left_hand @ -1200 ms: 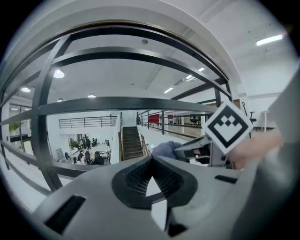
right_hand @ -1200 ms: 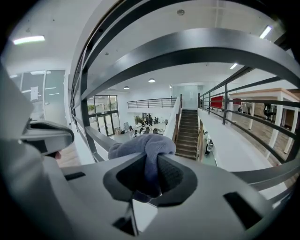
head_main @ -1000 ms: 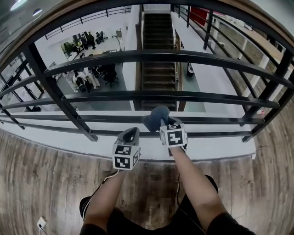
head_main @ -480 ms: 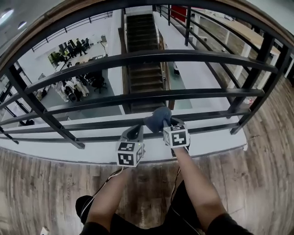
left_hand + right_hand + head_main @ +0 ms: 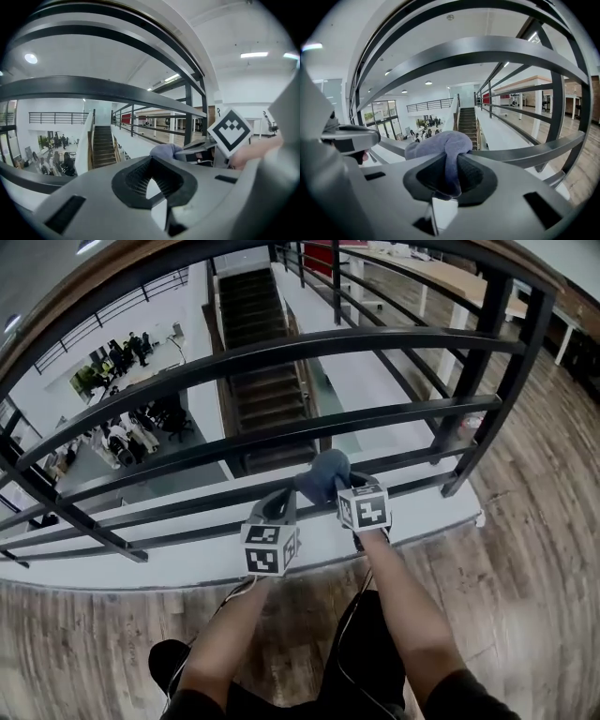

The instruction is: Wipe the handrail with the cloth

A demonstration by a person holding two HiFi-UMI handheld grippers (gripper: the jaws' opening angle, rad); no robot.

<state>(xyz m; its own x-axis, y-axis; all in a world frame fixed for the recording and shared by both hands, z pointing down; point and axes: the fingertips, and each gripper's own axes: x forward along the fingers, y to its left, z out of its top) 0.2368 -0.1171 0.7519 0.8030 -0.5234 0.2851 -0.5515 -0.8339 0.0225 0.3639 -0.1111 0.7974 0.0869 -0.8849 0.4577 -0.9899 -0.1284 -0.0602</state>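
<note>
A blue-grey cloth is bunched in my right gripper, which is shut on it. It hangs just in front of the low black rails of a balustrade. In the right gripper view the cloth bulges out from between the pads, with a rail right behind it. My left gripper is close on the left of the cloth, jaws together and holding nothing. The wooden handrail curves high above both grippers. The left gripper view shows the cloth just past its tips.
The balustrade has several horizontal black bars and a black end post at the right. Beyond it are a staircase and people on a lower floor. A white ledge meets the wooden floor.
The view has swung along the balustrade, bringing its right end post closer. Both grippers keep the same places relative to each other, low at the rails, and the cloth stays in the right one.
</note>
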